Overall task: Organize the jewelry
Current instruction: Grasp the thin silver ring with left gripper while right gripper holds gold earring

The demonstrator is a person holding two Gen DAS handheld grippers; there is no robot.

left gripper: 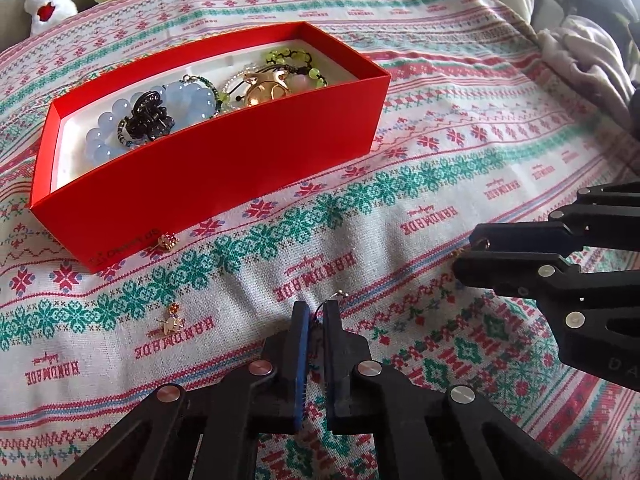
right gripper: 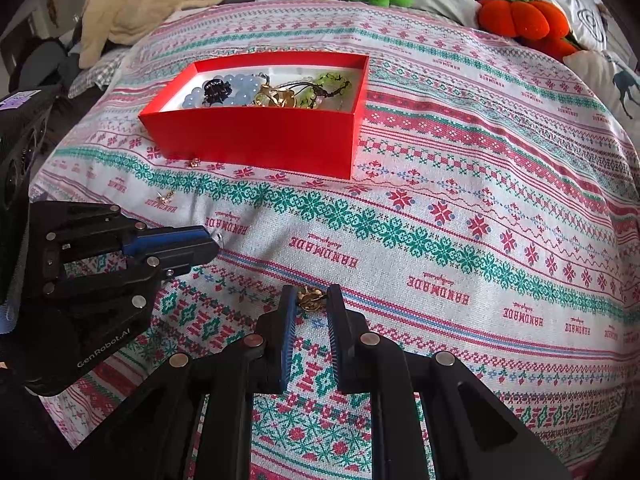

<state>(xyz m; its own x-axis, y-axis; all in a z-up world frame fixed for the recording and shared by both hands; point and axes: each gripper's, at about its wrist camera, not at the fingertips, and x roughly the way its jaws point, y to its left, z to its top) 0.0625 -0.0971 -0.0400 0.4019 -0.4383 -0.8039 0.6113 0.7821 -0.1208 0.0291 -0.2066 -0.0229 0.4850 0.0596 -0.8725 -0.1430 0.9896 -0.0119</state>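
Left wrist view: left gripper pinched shut on thin wire earring, red box ahead, two loose earrings on blanket. Right wrist view: right gripper clamps gold piece, orange plush only visible here

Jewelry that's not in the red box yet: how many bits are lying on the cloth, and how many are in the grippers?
Earrings lying on the cloth: 2
Hooked piece in the left gripper: 1
Gold piece in the right gripper: 1
Total: 4
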